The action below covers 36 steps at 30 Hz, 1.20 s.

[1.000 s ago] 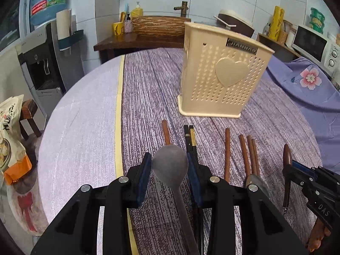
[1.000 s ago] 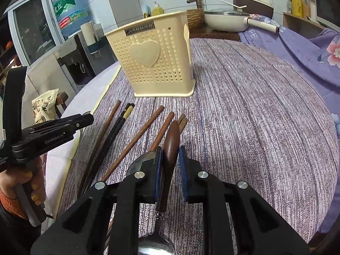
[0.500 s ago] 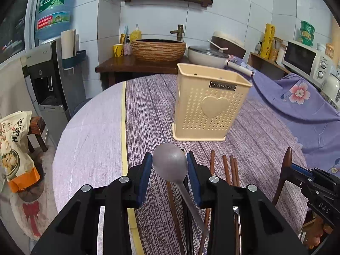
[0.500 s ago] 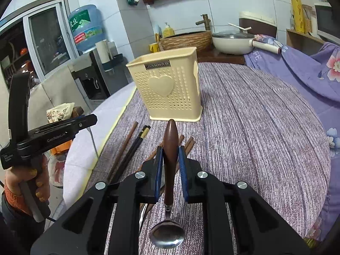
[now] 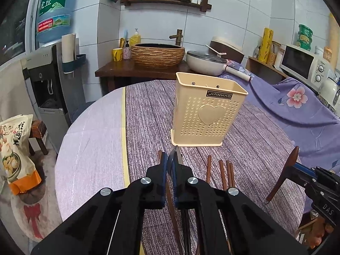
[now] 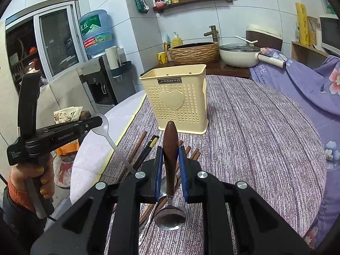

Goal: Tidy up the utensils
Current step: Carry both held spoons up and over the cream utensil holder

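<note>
On a round table [image 5: 148,110] draped in purple striped cloth, a person is holding two handheld grippers, each pinching a spoon clear of the surface. At lower centre of the left wrist view, the left gripper [image 5: 171,165] is clamped tight on the bowl of a plain metal spoon [image 6: 104,127], seen edge-on; in the right wrist view that spoon's thin handle is hanging diagonally down at mid left. At lower centre of the right wrist view, the right gripper [image 6: 171,159] is closed narrowly on the brown handle of a wooden-handled spoon [image 6: 170,148], its steel bowl dangling beneath. A cream perforated utensil holder [image 5: 207,110] is standing upright at centre frame, well apart from both spoons.

Risk, as I judge it: the metal spoon is gripped by its smooth curved bowl, so it could swivel or slip free, and its long handle could strike the holder's rim going in.

Counting: two spoons held, one holder. Chopsticks [image 5: 223,172] are lying on the cloth before the holder: roughly five brown and one dark pair, though the grippers are hiding some.
</note>
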Each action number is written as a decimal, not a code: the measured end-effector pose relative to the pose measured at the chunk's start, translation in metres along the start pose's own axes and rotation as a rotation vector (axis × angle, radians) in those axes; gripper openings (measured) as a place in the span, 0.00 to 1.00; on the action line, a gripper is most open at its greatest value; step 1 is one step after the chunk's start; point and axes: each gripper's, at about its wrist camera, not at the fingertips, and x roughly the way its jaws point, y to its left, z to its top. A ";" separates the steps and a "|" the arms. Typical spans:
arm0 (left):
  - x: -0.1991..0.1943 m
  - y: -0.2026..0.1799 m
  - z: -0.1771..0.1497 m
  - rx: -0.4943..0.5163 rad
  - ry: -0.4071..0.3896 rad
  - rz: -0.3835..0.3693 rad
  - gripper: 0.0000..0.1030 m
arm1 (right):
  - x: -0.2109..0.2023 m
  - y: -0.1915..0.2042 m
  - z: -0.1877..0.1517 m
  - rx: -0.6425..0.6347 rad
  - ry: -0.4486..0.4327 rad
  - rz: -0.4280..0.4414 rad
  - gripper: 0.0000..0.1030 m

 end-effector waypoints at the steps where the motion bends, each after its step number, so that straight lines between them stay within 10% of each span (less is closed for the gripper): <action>1: -0.001 0.000 0.001 0.000 -0.003 0.000 0.05 | 0.000 0.000 0.000 -0.001 -0.001 -0.001 0.15; 24: -0.019 -0.005 0.028 0.022 -0.070 -0.014 0.05 | -0.019 0.000 0.028 -0.030 -0.060 0.031 0.15; 36: -0.036 -0.014 0.124 -0.011 -0.239 0.003 0.05 | -0.027 0.012 0.137 -0.086 -0.227 0.022 0.15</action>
